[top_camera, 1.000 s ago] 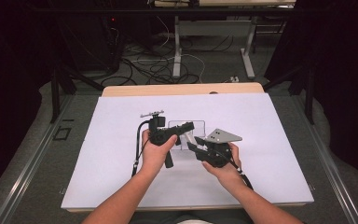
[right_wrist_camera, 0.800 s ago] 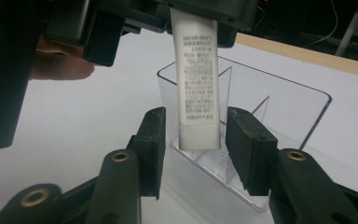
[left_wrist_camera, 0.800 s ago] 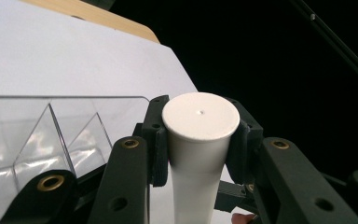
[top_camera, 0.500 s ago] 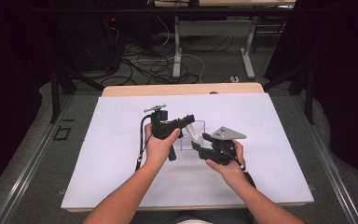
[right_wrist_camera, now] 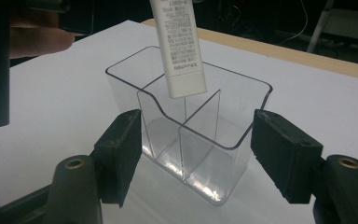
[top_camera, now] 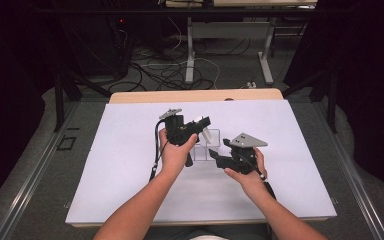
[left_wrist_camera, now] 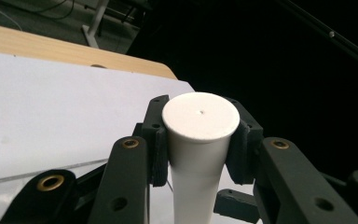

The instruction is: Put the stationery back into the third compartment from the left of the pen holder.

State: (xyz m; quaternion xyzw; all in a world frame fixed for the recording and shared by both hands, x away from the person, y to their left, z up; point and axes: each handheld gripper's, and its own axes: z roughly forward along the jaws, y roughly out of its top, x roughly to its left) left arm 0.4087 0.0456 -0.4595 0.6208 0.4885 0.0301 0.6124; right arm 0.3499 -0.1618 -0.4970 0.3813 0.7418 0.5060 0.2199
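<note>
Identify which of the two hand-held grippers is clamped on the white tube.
The left hand-held gripper: its pads press both sides of the white tube. The right hand-held gripper stands open around the clear divided organizer, pads apart from its walls.

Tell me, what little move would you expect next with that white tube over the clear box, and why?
Probably lower the white tube straight down. The left gripper clamps it near its cap, and its flat end hangs just above the clear organizer, over a back compartment. The right gripper, jaws just opened, flanks the box without pressing it.
</note>
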